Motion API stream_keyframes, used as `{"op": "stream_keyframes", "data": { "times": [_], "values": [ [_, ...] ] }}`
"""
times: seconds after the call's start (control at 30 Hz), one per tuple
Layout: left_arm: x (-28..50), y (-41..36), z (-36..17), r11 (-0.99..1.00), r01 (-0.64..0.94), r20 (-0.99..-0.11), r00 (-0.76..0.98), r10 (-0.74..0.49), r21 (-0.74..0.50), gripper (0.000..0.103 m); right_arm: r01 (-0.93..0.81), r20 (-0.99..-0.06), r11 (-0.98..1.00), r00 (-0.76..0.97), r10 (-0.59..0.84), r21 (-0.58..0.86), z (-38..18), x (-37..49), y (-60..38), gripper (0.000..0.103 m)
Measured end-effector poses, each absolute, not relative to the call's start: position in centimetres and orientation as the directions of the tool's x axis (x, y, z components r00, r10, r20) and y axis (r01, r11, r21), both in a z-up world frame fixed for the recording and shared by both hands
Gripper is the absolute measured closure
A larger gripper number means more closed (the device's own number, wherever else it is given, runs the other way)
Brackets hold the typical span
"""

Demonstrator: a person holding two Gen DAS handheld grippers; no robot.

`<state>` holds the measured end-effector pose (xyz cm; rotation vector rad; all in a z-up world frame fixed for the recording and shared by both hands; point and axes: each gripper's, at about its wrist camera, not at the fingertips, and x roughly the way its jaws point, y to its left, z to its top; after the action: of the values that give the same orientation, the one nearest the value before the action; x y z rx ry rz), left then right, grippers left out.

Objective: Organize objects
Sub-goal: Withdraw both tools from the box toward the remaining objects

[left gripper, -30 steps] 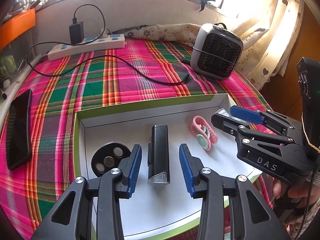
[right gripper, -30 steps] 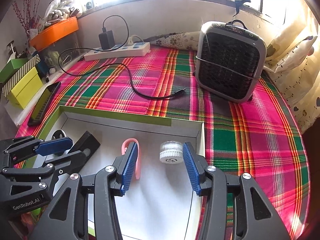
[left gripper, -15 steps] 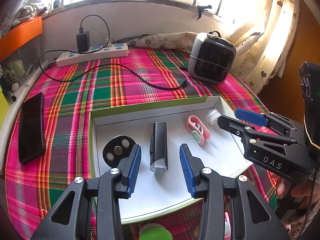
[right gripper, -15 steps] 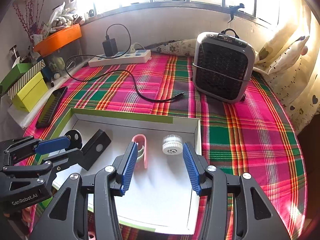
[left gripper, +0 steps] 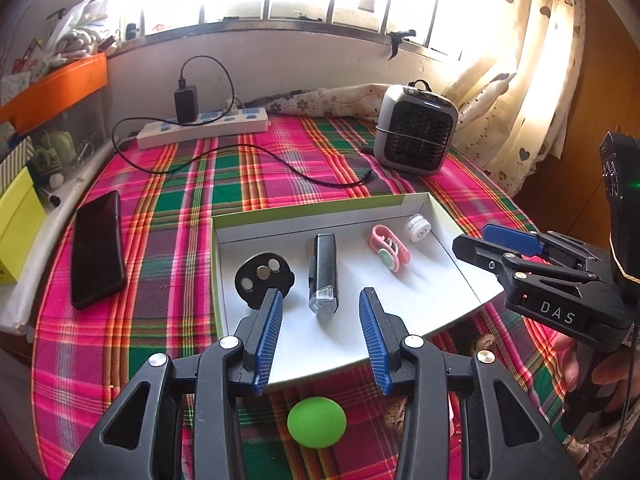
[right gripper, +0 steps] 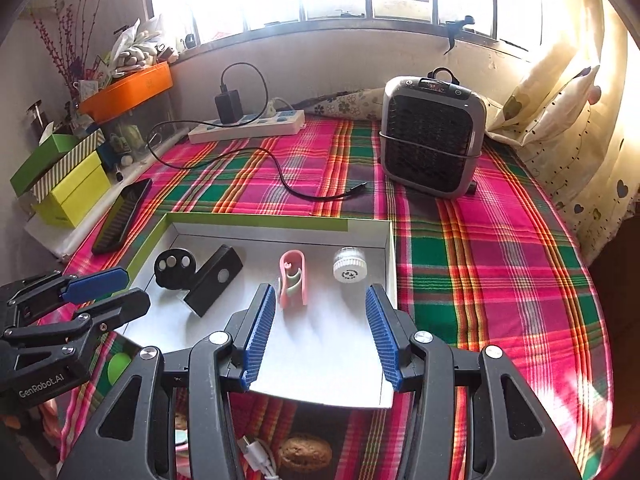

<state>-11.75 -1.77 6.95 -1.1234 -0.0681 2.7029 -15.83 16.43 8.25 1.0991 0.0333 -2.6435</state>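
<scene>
A shallow white box with green sides (left gripper: 320, 211) (right gripper: 256, 221) lies on the plaid cloth. In it, left to right: a black round disc with magnets (left gripper: 262, 278) (right gripper: 174, 266), a black bike light (left gripper: 323, 270) (right gripper: 214, 280), a pink and mint clip (left gripper: 390, 248) (right gripper: 294, 276) and a white round cap (left gripper: 417, 229) (right gripper: 350, 267). My left gripper (left gripper: 320, 340) is open and empty above the box's near edge. My right gripper (right gripper: 320, 336) is open and empty, also above the near edge. A green ball (left gripper: 316, 422) (right gripper: 118, 366) lies in front of the box.
A black phone (left gripper: 96, 248) lies left of the box. A grey fan heater (right gripper: 432, 132), a power strip (right gripper: 248, 128) and a black cable (right gripper: 280, 176) are behind. A brown nut-like thing (right gripper: 306, 452) and a white cable lie near me. Yellow and green boxes (right gripper: 68, 188) stand left.
Both grippers have pulled back and up from the box, still open and empty. The green ball and small items in front of the box have come into view.
</scene>
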Motion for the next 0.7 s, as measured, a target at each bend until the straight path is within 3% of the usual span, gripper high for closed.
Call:
{"op": "stream_keyframes", "data": {
  "times": [0.7],
  "values": [
    [-5.9, -4.4, 5.9, -0.962, -0.188, -0.670, -0.690, 0.273, -0.198, 0.065, 0.251, -0.680, -0.966, -0.697, -0.227, 0.065, 8.0, -10.3, 18.2, 0.055]
  ]
}}
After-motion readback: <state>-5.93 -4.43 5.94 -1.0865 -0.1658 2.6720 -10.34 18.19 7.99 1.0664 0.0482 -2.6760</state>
